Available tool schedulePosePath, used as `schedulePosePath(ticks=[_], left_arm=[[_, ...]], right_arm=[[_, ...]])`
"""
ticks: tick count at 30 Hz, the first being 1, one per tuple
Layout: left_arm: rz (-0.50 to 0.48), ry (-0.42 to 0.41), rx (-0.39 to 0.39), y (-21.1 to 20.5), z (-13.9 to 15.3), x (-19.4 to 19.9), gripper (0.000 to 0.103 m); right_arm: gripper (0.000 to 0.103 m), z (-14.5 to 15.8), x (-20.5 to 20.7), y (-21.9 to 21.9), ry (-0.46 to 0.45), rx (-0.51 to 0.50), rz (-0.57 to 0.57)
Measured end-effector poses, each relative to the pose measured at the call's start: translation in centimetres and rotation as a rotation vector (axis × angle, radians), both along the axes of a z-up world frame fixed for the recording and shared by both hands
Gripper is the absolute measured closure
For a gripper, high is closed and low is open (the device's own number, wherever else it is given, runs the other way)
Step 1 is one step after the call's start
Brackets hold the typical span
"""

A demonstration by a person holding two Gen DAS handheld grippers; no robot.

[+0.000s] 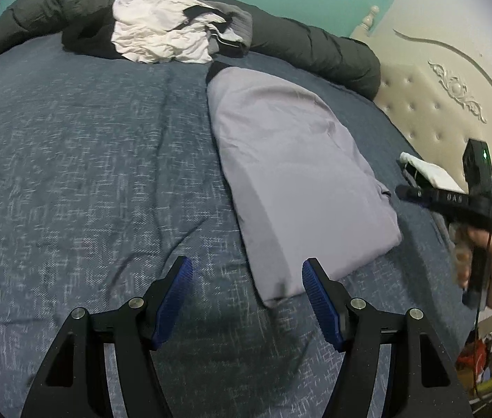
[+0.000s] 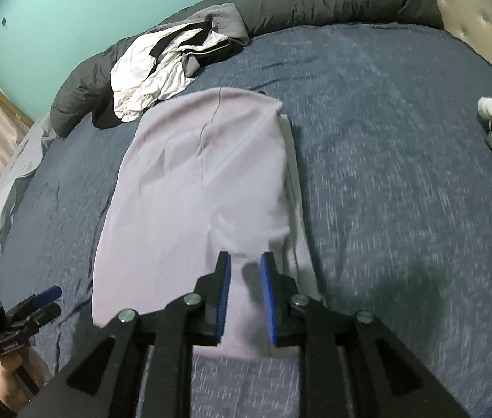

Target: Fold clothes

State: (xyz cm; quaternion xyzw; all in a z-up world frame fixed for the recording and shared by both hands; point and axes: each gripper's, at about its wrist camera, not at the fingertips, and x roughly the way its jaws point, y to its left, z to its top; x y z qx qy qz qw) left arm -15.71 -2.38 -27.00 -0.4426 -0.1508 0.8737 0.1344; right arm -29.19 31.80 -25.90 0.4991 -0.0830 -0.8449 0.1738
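Left wrist view gives the best overview: a big bed with a dark blue bedspread [image 1: 71, 160] fills nearly the whole frame, and a rolled dark grey duvet [image 1: 315, 48] runs along the top. On that duvet, upper left of centre, sits a crumpled pile of white and grey clothes [image 1: 162, 28] that looks like it's waiting its turn. Centre right lies the lavender garment [image 1: 294, 174], already folded into a long narrow strip running from upper centre down toward the bottom. A small white and black stack [image 1: 427, 170] sits at the right edge near the cream headboard [image 1: 437, 104].

Left gripper [image 1: 247, 301] hovers at the bottom of the frame, jaws spread wide with nothing between them, just beside the strip's near corner. Right gripper [image 2: 244, 299] in its own view hangs over the strip's bottom end, jaws only slightly apart, and I can't see the pads pinching any cloth, so I'd call it released.

My guess is the next fold goes end to end. To do it well, grab both near corners through all layers, lift evenly, carry them to the far edge, and keep the sides lined up so the offset layer on the right doesn't slide out
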Motion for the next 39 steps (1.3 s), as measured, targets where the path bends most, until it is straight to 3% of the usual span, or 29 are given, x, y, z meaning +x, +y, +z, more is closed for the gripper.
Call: schedulePosePath(ticks=[10, 15, 17, 19, 25, 29, 34, 39], left_arm=[[0.033, 0.016, -0.065, -1.8, 0.2, 2.7, 0.033], [0.032, 0.007, -0.062, -2.3, 0.0, 3.6, 0.033], [0.033, 0.005, -0.061, -2.4, -0.1, 4.0, 0.033], [0.032, 0.001, -0.047, -2.5, -0.1, 4.3, 0.033], [0.034, -0.001, -0.030, -2.4, -0.2, 4.4, 0.033], [0.033, -0.004, -0.002, -2.3, -0.2, 3.9, 0.032], [0.026, -0.023, 0.044, -1.8, -0.5, 2.9, 0.029], [0.024, -0.041, 0.073, -0.8, -1.2, 1.3, 0.027]], right_arm=[[0.086, 0.5, 2.1, 0.0, 0.001, 0.017, -0.018], [0.085, 1.0, 3.1, -0.2, 0.009, 0.016, -0.030], [0.081, 1.3, 3.5, -0.3, 0.015, 0.010, -0.027], [0.071, 1.6, 3.9, -0.4, 0.022, 0.009, -0.027], [0.062, 2.1, 3.9, 0.0, 0.010, 0.000, -0.041], [0.058, 1.5, 3.4, 0.4, -0.026, 0.013, -0.048], [0.042, 0.1, 2.8, 1.3, -0.060, -0.006, -0.068], [0.035, -1.4, 2.0, 2.0, -0.096, 0.000, -0.056]])
